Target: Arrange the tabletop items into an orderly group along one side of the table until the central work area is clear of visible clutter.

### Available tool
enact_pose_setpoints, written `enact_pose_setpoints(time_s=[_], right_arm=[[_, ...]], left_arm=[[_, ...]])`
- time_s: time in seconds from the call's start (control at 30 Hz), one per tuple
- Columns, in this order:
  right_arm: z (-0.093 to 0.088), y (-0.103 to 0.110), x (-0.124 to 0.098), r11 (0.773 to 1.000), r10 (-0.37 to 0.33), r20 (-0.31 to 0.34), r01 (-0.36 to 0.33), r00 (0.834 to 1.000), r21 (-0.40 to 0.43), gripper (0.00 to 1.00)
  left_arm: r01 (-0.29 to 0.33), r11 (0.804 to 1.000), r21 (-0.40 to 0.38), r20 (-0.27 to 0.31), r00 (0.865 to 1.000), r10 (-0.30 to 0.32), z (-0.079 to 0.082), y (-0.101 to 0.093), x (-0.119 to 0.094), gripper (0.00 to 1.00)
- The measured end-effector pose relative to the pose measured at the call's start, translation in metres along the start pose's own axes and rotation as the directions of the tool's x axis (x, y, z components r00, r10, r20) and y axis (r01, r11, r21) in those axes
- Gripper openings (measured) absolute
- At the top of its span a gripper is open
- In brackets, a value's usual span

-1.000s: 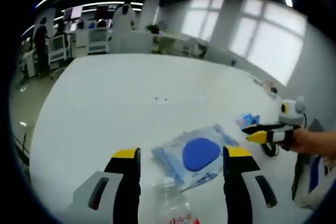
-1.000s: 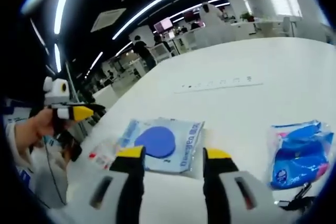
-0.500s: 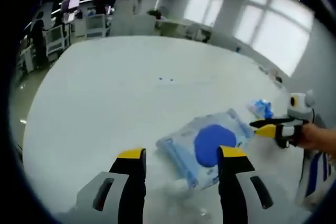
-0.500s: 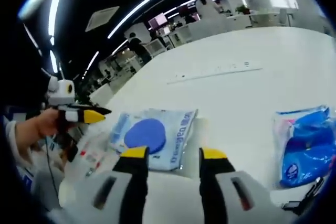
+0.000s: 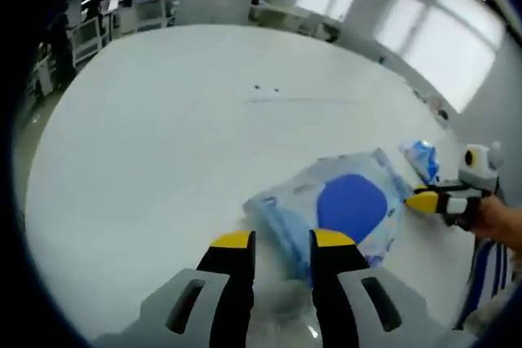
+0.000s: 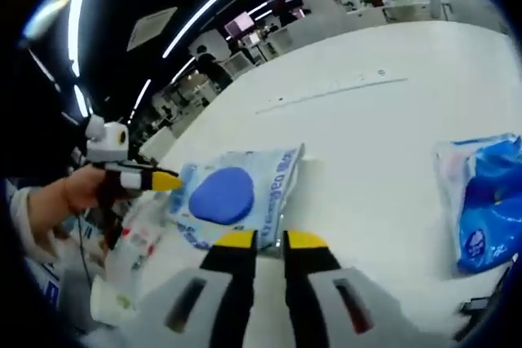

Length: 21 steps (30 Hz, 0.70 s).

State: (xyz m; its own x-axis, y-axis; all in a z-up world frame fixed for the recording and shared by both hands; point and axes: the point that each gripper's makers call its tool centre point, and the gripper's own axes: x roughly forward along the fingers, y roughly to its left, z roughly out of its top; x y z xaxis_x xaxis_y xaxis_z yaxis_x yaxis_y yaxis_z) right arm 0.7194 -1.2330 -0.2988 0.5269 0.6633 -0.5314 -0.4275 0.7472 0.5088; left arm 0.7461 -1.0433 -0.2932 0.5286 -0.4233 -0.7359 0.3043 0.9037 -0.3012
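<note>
A flat clear pack with a blue disc [image 5: 351, 205] [image 6: 224, 197] lies on the white table [image 5: 163, 136]. My left gripper [image 5: 281, 240] has its jaws drawn close, with the pack's near corner between them. It also appears from the left in the right gripper view, as the left gripper [image 6: 159, 179], tip at the pack's edge. My right gripper [image 6: 269, 240] has its jaws almost together at the pack's opposite edge. In the left gripper view that right gripper [image 5: 424, 199] touches the pack's far side. A clear bottle with a red label [image 6: 130, 242] lies beside the pack.
A blue tissue packet [image 6: 481, 209] [image 5: 420, 156] lies beyond the pack, with a black cable [image 6: 481, 307] near it. A socket strip [image 5: 265, 89] is set into the table's middle. A person's hand [image 6: 69, 193] holds each tool. Office desks stand behind the table.
Both pairs of jaws have narrowed from wide open to nearly together, and both grippers have moved in onto opposite edges of the pack. The views have shifted with the hands.
</note>
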Motion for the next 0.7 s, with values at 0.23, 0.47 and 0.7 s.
enact_pose_setpoints(time_s=[0.23,0.47,0.7], right_arm=[[0.001,-0.003,0.002,1.0,-0.002,-0.001,0.002,1.0,-0.007,0.02],[0.005,0.0,0.0,1.0,0.008,0.005,-0.007,1.0,-0.014,0.01],[0.018,0.001,-0.01,1.0,0.003,0.042,-0.002,0.999,-0.025,0.0]], left_arm=[[-0.001,1.0,0.01,-0.023,1.0,0.001,-0.004,0.001,0.003,0.06],[0.008,1.0,0.014,-0.026,1.0,-0.008,-0.003,-0.003,0.004,0.0],[0.02,1.0,0.008,-0.003,1.0,-0.02,0.005,-0.01,-0.002,0.0]])
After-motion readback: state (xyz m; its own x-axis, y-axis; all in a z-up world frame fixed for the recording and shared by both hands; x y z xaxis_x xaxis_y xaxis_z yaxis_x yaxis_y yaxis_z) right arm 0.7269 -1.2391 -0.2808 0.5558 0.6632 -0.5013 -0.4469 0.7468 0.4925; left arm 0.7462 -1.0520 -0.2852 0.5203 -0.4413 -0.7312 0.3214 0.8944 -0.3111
